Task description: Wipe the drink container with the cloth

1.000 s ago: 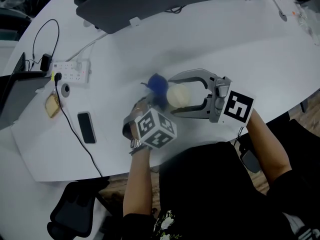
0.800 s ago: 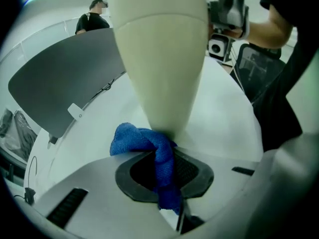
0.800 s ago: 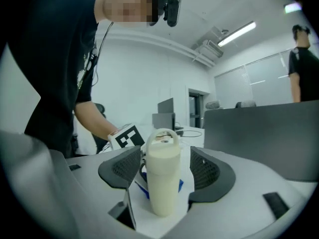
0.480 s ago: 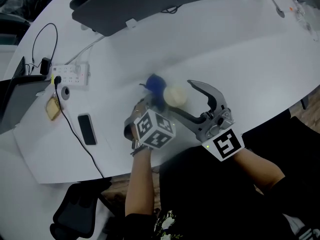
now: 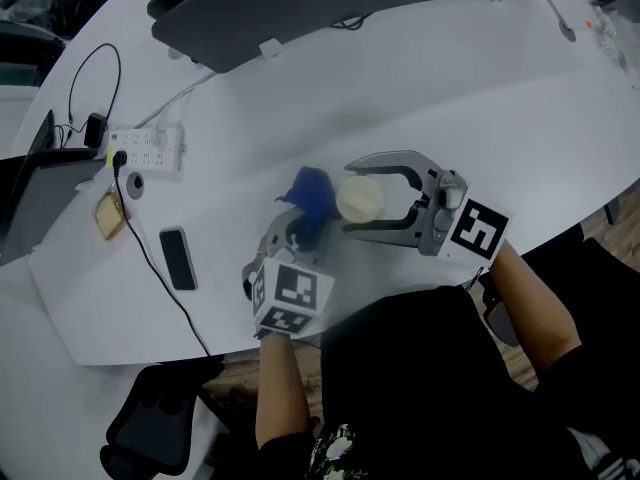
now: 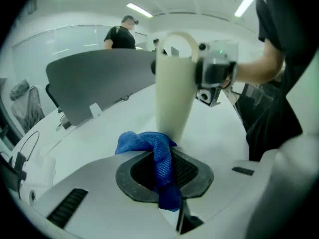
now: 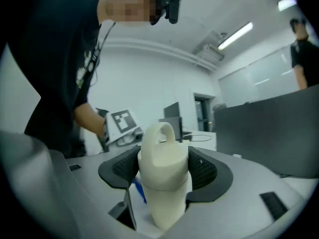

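Note:
A cream drink container (image 5: 360,199) with a loop handle stands upright near the table's front edge. My right gripper (image 5: 350,198) is shut on it, one jaw on each side of its body. In the right gripper view the container (image 7: 163,173) fills the gap between the pads of that gripper (image 7: 164,171). A blue cloth (image 5: 310,194) lies against the container's left side, and my left gripper (image 5: 296,230) is shut on it. In the left gripper view the cloth (image 6: 157,153) hangs bunched out of that gripper (image 6: 162,171), touching the foot of the container (image 6: 174,88).
A white power strip (image 5: 145,146), a black phone (image 5: 177,256) and a tan object (image 5: 108,213) with cables lie at the table's left. A grey panel (image 5: 330,3) runs along the far side. A black chair (image 5: 150,428) stands below the front edge.
The right gripper swung with the container, its marker cube toward the person and back out to the right. The left gripper drew back toward the person, and the cloth came lower beside the container.

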`<control>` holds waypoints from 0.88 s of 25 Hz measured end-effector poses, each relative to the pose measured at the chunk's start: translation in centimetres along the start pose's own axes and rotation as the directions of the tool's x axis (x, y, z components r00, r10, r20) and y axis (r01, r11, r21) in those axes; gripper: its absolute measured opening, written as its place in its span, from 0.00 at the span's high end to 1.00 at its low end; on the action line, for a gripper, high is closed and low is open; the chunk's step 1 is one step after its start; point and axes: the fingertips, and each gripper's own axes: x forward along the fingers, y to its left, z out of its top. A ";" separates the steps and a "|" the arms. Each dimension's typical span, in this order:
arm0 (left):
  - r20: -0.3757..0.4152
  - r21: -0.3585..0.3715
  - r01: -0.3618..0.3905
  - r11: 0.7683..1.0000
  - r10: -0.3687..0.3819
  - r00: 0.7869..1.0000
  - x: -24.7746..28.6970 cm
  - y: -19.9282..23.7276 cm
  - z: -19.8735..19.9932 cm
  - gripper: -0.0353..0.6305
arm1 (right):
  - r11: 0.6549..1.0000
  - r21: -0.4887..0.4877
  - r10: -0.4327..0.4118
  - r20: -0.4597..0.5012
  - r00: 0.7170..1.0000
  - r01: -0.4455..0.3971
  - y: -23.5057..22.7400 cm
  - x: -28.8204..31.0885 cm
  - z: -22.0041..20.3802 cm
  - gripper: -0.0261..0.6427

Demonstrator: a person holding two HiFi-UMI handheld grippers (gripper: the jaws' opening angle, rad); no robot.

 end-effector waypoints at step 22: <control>-0.167 0.257 0.024 0.966 0.020 0.986 5.3 0.7 -1.7 0.88 | 0.938 -0.034 0.343 -0.056 0.938 -0.345 1.3 0.8 0.5 0.54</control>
